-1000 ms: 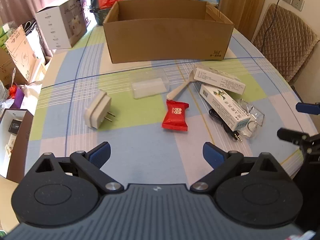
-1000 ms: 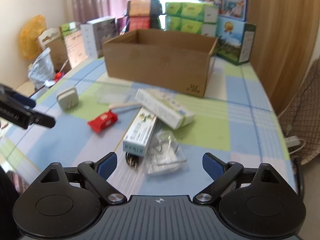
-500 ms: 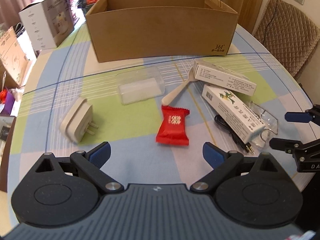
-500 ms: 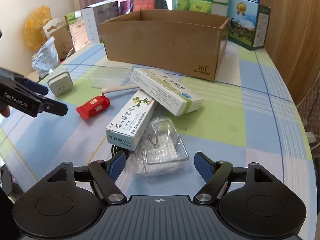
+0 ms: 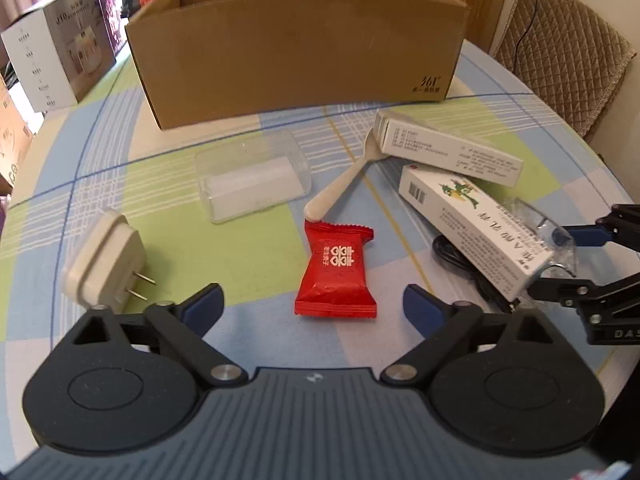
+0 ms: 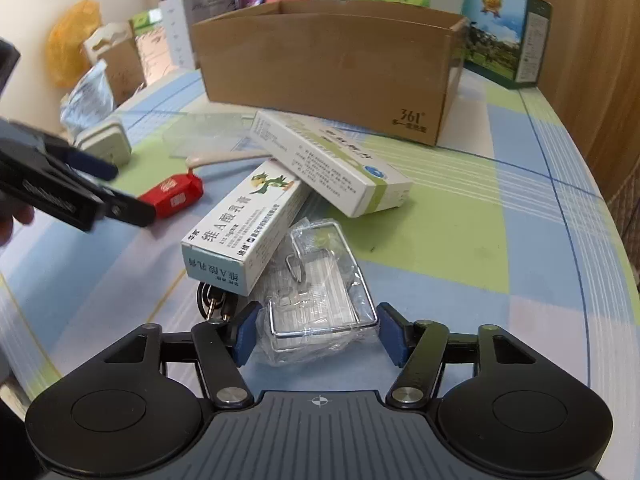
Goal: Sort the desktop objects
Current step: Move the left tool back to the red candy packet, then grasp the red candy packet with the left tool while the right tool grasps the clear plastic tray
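A: Two claws, both spread. Right gripper [image 6: 316, 334] straddles the clear packet with wire hook [image 6: 316, 300] at lower centre; pads flank it, contact unclear.

B: Left gripper [image 5: 312, 304]?

A: Wide apart at lower centre, red candy [image 5: 338, 272] just beyond, nothing held.

B: Farther?

A: Charger plug [image 5: 106, 264] at left, clear plastic case [image 5: 252, 174] mid-frame, cardboard box [image 5: 304, 44] along the top.
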